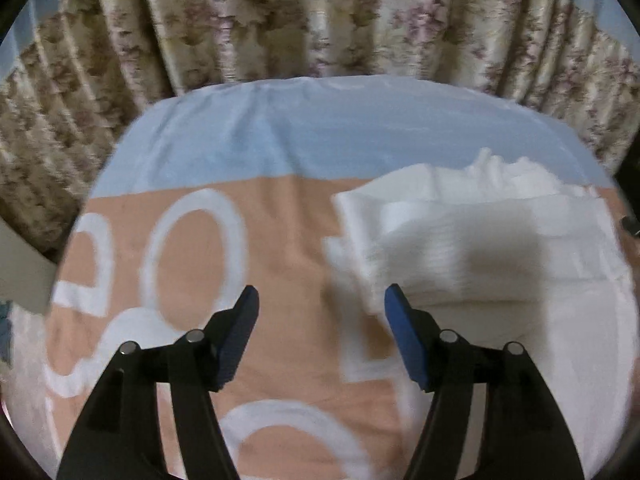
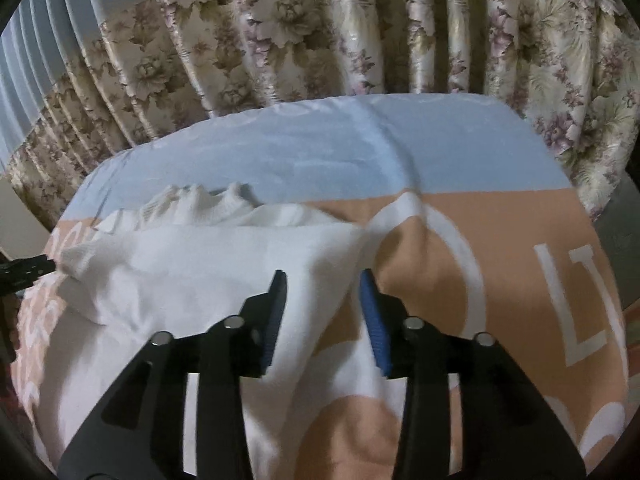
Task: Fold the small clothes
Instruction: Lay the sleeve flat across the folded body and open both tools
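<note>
The jaws of the left gripper (image 1: 318, 300) stand wide apart with nothing between them, above a peach part of the cover (image 1: 280, 220). The jaws of the right gripper (image 2: 322, 284) are also parted and hold nothing; they hang over the right edge of the white garment (image 2: 208, 276). This garment lies partly folded on the cover, with a ribbed, wavy hem at its far side. The cover is peach with a light blue band, and it carries large white letters; only "L" and round "O" shapes can be read. Behind hangs a flowered curtain (image 2: 320, 28).
</note>
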### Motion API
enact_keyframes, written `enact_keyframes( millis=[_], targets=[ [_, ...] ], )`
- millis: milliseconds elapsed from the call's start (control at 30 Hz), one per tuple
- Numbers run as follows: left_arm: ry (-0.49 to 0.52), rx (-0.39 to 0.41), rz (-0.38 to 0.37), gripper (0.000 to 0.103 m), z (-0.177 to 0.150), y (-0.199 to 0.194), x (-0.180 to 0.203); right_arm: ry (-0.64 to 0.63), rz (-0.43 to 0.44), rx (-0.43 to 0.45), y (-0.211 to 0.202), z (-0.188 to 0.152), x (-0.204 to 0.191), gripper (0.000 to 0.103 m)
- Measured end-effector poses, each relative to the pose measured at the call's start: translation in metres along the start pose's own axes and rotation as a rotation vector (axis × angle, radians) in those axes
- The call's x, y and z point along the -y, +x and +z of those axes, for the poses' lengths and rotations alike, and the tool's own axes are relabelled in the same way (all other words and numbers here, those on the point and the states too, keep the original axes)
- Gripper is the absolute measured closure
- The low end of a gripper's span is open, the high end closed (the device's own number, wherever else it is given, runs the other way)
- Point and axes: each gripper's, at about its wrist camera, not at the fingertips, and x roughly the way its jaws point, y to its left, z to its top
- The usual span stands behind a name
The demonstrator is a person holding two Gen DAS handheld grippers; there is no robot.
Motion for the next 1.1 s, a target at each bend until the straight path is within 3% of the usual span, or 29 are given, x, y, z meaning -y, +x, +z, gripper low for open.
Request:
enact_keyframes(
  millis=[100, 133, 167, 200, 300, 400, 467, 533, 567, 700, 767, 967, 1000, 1033, 1067, 1100],
  targets=[
    [-0.012, -0.041, -0.101, 0.037, 0.017, 0.022, 0.015, -0.047, -0.011, -0.015, 0.004, -0.006, -0.017, 0.063],
    [-0.017, -0.067, -0.117, 0.041, 0.021, 0.031, 0.018, -0.047, -0.004, -0.023, 0.007, -0.009, -0.021, 0.063],
    [-0.021, -0.084, -0.125, 0.049, 0.026, 0.041, 0.023, -0.045, 0.000, -0.025, 0.008, -0.010, -0.023, 0.063],
    [-0.017, -0.084, -0.123, 0.077, 0.026, 0.043, 0.026, -0.048, 0.001, -0.025, 0.008, -0.012, -0.025, 0.063],
    [0.016, 0.008, -0.120, 0.089, 0.029, 0.024, 0.038, -0.068, -0.003, -0.025, 0.009, -0.016, -0.029, 0.063],
    [0.107, 0.178, -0.086, 0.089, 0.025, -0.013, 0.055, -0.086, -0.012, -0.032, 0.014, -0.019, -0.030, 0.063],
    [0.111, 0.156, -0.034, 0.079, 0.020, -0.014, 0.055, -0.080, -0.011, -0.037, 0.017, -0.020, -0.029, 0.063],
    [0.064, 0.114, 0.036, 0.042, 0.013, -0.009, 0.040, -0.077, -0.009, -0.031, 0.015, -0.019, -0.028, 0.063],
    [0.030, 0.118, 0.068, 0.037, 0.009, -0.011, 0.030, -0.078, -0.012, -0.028, 0.014, -0.018, -0.028, 0.063],
    [-0.111, 0.119, 0.017, 0.037, 0.003, -0.022, -0.006, -0.072, -0.019, -0.020, 0.010, -0.016, -0.024, 0.063],
    [-0.135, 0.074, -0.043, 0.037, 0.006, -0.016, -0.008, -0.061, -0.009, -0.020, 0.007, -0.015, -0.023, 0.063],
    [0.017, 0.010, -0.081, 0.037, 0.010, 0.012, 0.048, -0.113, 0.014, -0.063, 0.007, -0.019, -0.041, 0.063],
    [0.024, -0.013, -0.081, 0.042, 0.011, 0.021, 0.053, -0.139, 0.003, -0.082, 0.010, -0.021, -0.046, 0.063],
    [0.018, -0.043, -0.090, 0.072, 0.012, 0.030, 0.056, -0.155, -0.002, -0.096, 0.012, -0.023, -0.049, 0.063],
    [-0.005, -0.081, -0.123, 0.089, 0.012, 0.037, 0.059, -0.170, -0.003, -0.107, 0.013, -0.026, -0.052, 0.063],
    [-0.013, -0.083, -0.133, 0.092, 0.011, 0.037, 0.059, -0.186, -0.004, -0.116, 0.014, -0.028, -0.055, 0.063]
  ],
)
